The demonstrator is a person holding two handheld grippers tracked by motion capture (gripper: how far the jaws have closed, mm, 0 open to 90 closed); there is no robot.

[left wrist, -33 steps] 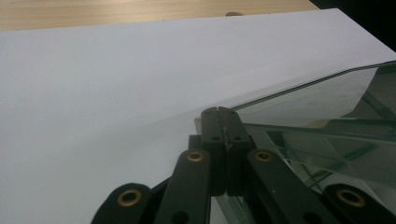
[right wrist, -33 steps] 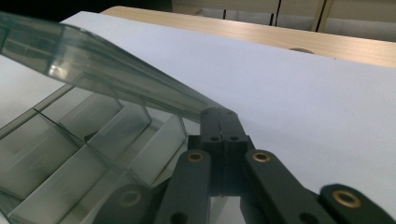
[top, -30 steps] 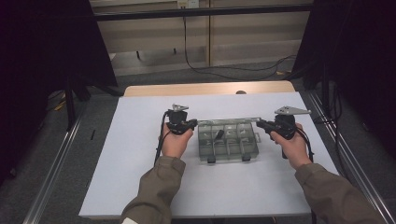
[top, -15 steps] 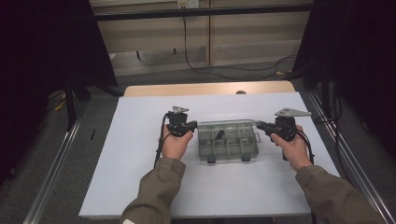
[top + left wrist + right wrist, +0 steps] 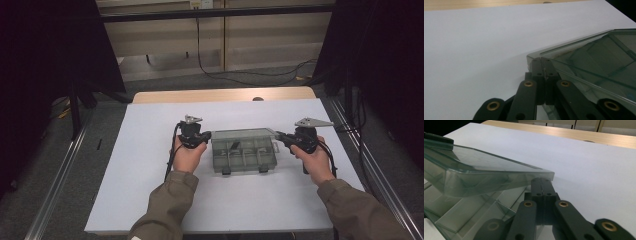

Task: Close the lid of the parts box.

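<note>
Desk under a white sheet carries a clear compartment box near its middle, lid slightly raised along the far edge. Left gripper sits at the box's left far corner, right gripper at its right far corner; both have their jaws pressed together, tips against the lid corners, clamping nothing.

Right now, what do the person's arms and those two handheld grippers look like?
Both forearms wear olive-green sleeves. Each hand holds a black gripper: the left gripper and the right gripper each carry a grey three-cornered plate on top and trail a black cable. Up close, the jaws are flat black linkage bars joined by brass-coloured rivets.
</note>
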